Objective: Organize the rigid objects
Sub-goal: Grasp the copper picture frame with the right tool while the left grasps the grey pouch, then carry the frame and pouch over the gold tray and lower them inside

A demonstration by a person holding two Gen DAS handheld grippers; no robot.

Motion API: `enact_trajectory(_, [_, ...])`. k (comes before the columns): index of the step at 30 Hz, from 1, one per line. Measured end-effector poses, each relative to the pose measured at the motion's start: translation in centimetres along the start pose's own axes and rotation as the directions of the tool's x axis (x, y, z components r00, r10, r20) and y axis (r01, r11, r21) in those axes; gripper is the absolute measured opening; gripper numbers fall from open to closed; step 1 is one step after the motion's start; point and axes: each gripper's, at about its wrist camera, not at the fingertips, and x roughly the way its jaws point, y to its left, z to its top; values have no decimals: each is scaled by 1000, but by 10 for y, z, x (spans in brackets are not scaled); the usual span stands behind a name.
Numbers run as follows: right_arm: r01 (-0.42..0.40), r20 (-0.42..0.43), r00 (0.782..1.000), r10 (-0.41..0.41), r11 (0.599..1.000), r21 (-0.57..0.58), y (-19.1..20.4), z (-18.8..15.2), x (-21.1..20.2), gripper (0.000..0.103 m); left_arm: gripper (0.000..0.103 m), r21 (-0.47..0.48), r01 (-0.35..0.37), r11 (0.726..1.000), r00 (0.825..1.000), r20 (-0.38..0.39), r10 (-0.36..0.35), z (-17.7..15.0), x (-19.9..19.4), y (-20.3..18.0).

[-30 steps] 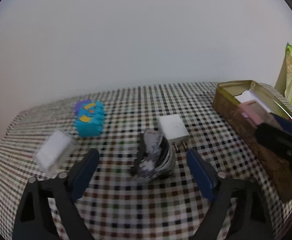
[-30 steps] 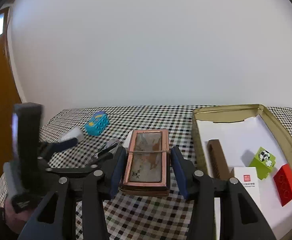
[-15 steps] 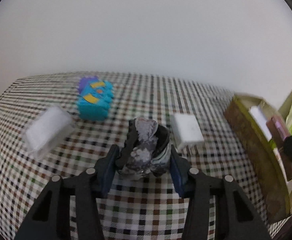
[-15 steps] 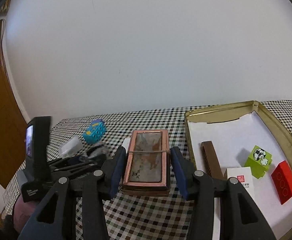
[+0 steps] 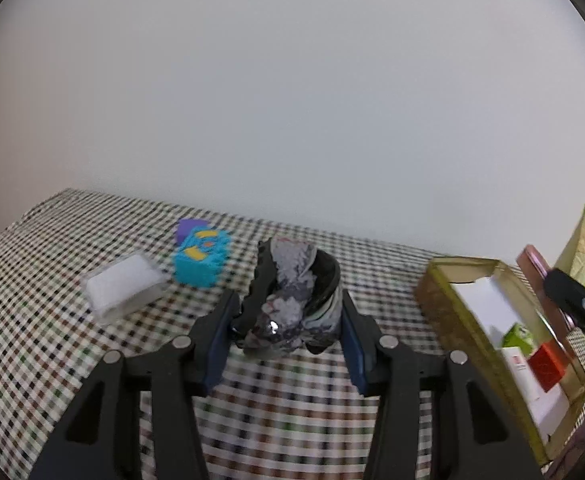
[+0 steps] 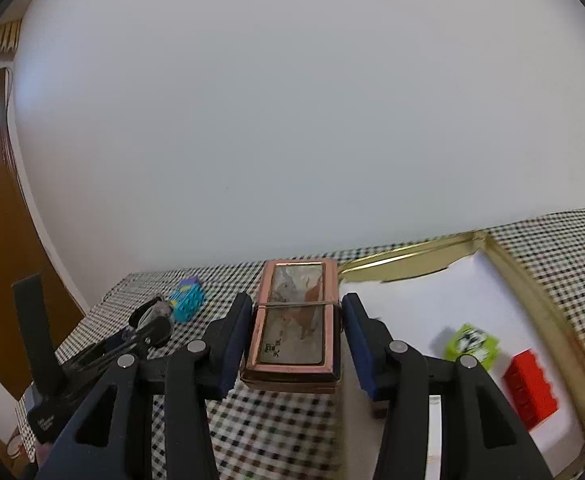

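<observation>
A marbled clip is clamped in the left tongs, a copper case in the right tongs, both above the tabletop. Blocks are already boxed in the tin; a blue block and white box remain outside.

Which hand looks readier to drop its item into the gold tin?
Probably the right gripper: its jaws hold the copper-framed box right beside the gold tin. The left gripper grips the grey marbled object farther away over the checkered cloth.
</observation>
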Motion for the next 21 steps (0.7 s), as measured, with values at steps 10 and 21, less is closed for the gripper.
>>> enact_trajectory(10, [83,46,995,-86,994,72,-75,25,-27,49,48,86,114,990,993,20,-116,-1,-10,-76])
enact_trajectory(21, [153,10,988,-155,983,102,-127,43,-27,49,48,170,178,969,984,-35,-175,-1,7,-160])
